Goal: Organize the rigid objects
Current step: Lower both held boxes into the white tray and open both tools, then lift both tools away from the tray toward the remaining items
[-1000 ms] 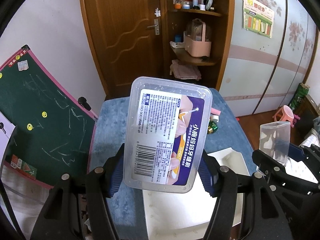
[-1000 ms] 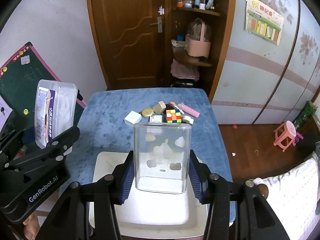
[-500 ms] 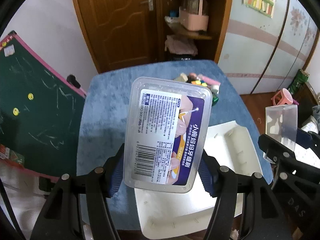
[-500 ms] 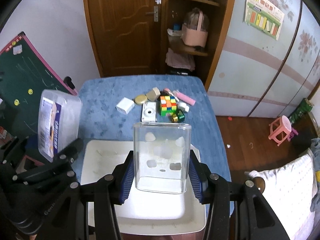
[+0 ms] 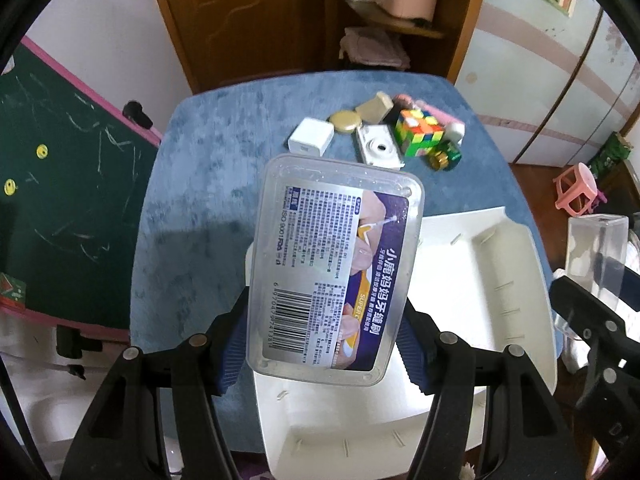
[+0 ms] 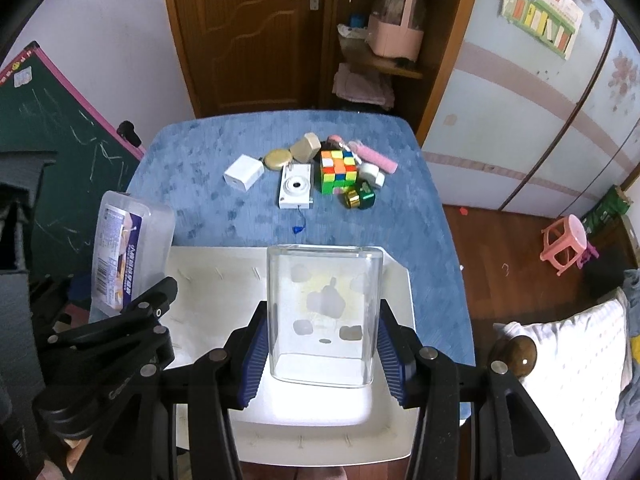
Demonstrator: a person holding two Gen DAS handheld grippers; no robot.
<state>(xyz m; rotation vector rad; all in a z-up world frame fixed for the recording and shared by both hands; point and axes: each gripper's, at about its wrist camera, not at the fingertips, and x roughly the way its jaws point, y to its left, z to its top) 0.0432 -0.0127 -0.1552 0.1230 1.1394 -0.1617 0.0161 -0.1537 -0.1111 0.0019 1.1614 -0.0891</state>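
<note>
Clear plastic in both tools right now, so here's how I'd play it. My left tool (image 5: pixel 324 344) is clamped on the labelled floss-pick box (image 5: pixel 332 264), held up over the near-left corner of the white tray (image 5: pixel 500 280). My right tool (image 6: pixel 320 356) is squeezing the sides of the empty clear container (image 6: pixel 324 312), hanging above the tray's middle. The tray itself sits at the near edge of the blue bench (image 6: pixel 208 184).

Tip, I think: set one down at a time, flat, tucked into a tray corner so the other has room. Smooth plastic slips, so I'd lower until it touches before letting the grip go.

The rest, the Rubik's cube (image 6: pixel 338 170), white camera (image 6: pixel 295 187) and white cube (image 6: pixel 243 172), waits in a cluster toward the far edge of the bench.
</note>
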